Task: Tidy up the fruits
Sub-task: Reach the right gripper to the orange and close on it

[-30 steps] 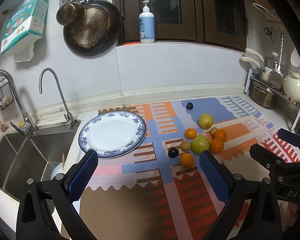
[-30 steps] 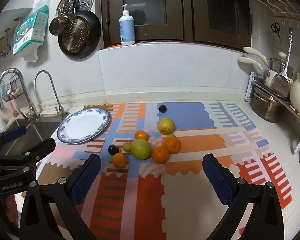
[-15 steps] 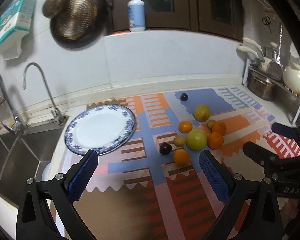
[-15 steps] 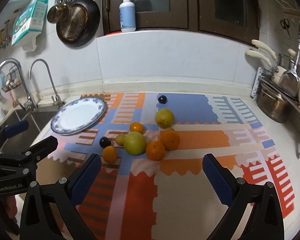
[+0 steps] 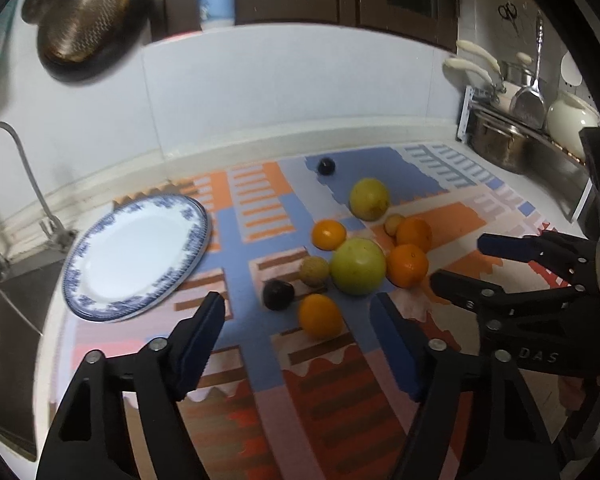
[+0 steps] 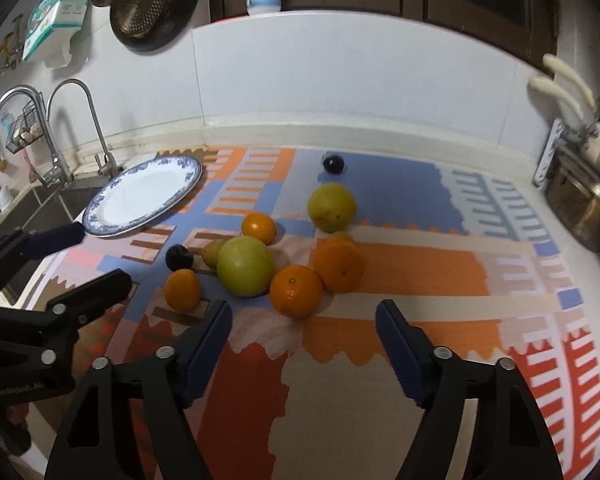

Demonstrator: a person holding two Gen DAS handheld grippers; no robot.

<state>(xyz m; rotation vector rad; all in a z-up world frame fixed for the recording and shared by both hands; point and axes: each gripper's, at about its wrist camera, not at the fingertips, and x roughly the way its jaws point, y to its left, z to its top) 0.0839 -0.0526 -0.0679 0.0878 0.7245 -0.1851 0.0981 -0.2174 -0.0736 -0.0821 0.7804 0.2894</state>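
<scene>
Left tool [image 5: 300,344]: jaws are standing wide apart and gripping nothing, hovering above the mat [image 5: 340,420] with the nearest orange [image 5: 320,316] lying just beyond the gap between its fingers. Right tool [image 6: 304,344]: likewise spread wide and empty, hanging over the mat with another orange [image 6: 296,290] just ahead of its opening.

The fruits are sitting in a loose cluster at the middle of the mat on the surface. A large green fruit [image 6: 246,266] is occupying the centre; oranges are lying around it, two of them touching each other on its right side. A small brownish fruit [image 5: 314,271] and a dark plum [image 5: 278,295] are resting on its left. A yellow fruit [image 5: 369,199] is lying a little behind the cluster, and a second dark fruit [image 5: 326,166] is sitting well apart near the back. The plate [image 5: 100,300] is lying bare to the left, beside the sink.

Handling assessment: the oranges are looking firm and moderately light, with a dimpled skin that should grip well; being round, they are likely to roll if nudged. Hold is best taken across the widest part, pads on opposite sides. The plum is judged smoother and softer, calling for lighter pressure. The green fruit is looking heaviest and near the limit of the opening.
</scene>
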